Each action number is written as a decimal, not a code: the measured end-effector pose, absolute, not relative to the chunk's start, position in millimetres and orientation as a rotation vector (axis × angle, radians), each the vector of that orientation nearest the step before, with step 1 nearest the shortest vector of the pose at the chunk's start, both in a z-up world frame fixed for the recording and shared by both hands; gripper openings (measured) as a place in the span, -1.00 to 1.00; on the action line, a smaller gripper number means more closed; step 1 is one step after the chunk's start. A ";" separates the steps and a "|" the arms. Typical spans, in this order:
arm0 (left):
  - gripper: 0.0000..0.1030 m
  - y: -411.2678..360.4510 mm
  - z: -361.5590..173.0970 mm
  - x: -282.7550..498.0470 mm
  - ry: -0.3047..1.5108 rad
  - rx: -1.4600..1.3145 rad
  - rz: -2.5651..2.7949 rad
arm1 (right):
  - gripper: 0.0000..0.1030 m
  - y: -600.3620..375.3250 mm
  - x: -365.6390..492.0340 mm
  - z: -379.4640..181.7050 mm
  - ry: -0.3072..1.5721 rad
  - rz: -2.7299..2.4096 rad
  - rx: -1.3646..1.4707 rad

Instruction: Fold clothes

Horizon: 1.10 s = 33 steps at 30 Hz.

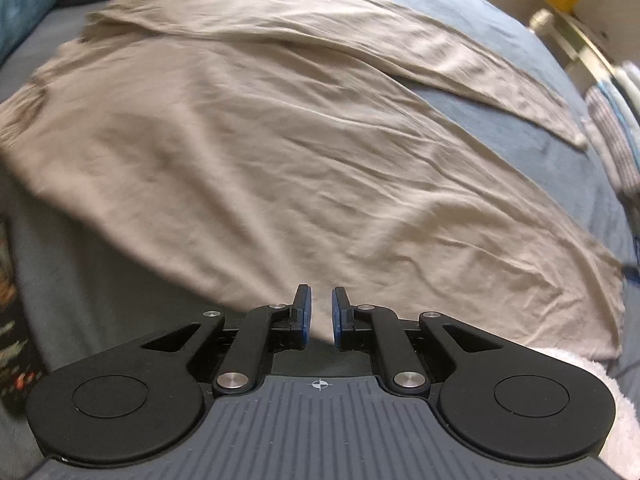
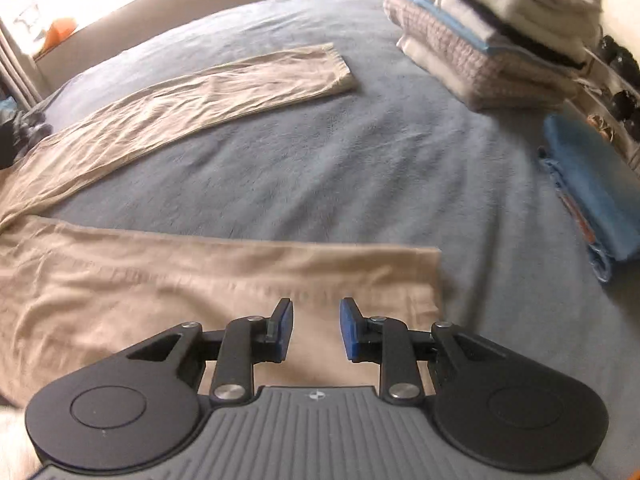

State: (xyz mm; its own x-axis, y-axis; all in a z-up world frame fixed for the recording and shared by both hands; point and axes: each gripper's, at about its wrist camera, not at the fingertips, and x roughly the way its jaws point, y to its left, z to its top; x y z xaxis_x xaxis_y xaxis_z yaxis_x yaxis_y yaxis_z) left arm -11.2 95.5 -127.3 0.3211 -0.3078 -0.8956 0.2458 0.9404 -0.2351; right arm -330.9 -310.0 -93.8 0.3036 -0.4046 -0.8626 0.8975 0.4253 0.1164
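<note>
Blue bedspread (image 2: 360,160), folded stack (image 2: 480,40) right-view only

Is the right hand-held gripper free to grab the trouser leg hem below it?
Probably yes. The right hand-held gripper is open and empty above the near trouser leg; its hem lies flat on the blanket, uncovered.

The garment (image 1: 248,152) lies spread on the bed (image 2: 360,160), ahead of the left hand-held gripper (image 1: 321,312). Its hem sits under the right hand-held gripper (image 2: 316,328); one sleeve (image 2: 224,84) stretches ahead-left. A stack of folded laundry (image 2: 480,36) stands far right, a folded cloth (image 2: 592,188) nearer right.
</note>
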 end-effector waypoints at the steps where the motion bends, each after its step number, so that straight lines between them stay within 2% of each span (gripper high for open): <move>1: -0.81 89.2 -130.6 -9.0 1.193 -0.046 -0.378 | -0.47 -315.7 -331.4 -94.4 0.860 -0.977 0.697; 2: -0.81 84.6 -135.6 -7.3 1.201 -0.032 -0.386 | -0.47 -322.4 -333.3 -93.6 0.852 -1.006 0.693; 4: -0.81 76.7 -145.3 -5.4 1.219 -0.003 -0.396 | -0.28 -337.6 -345.3 -93.9 0.830 -1.069 0.693; 5: -0.81 74.5 -149.9 -6.1 1.228 0.008 -0.393 | -0.09 -346.8 -355.0 -94.6 0.813 -1.091 0.712; 8: -0.81 72.7 -158.4 -8.6 1.238 0.026 -0.401 | 0.11 -370.9 -381.6 -106.8 0.786 -1.078 0.798; 11: -0.80 73.9 -160.6 -9.5 1.235 0.023 -0.401 | 0.19 -385.9 -397.2 -119.9 0.778 -1.042 0.857; 17: -0.80 72.5 -162.4 -7.5 1.241 0.014 -0.389 | 0.19 -382.7 -400.0 -135.4 0.790 -0.962 0.920; 22: -0.80 70.9 -163.5 -7.4 1.238 0.023 -0.382 | -0.08 -382.7 -399.8 -144.3 0.806 -0.982 0.904; 25: -0.80 70.3 -164.1 -7.5 1.235 0.026 -0.377 | -0.42 -382.0 -396.6 -143.3 0.804 -0.978 0.883; 26: -0.80 70.3 -164.1 -7.7 1.233 0.025 -0.375 | -0.64 -380.7 -394.1 -142.4 0.810 -0.980 0.864; 27: -0.80 70.2 -164.1 -7.9 1.232 0.025 -0.372 | -0.71 -378.9 -391.4 -140.6 0.804 -1.013 0.858; 30: -0.78 70.4 -164.2 -8.5 1.229 0.024 -0.365 | -0.83 -374.1 -386.7 -132.5 0.786 -1.076 0.791; 33: -0.78 70.9 -164.7 -8.7 1.226 0.029 -0.366 | -0.84 -375.2 -377.5 -138.4 0.813 -1.134 0.746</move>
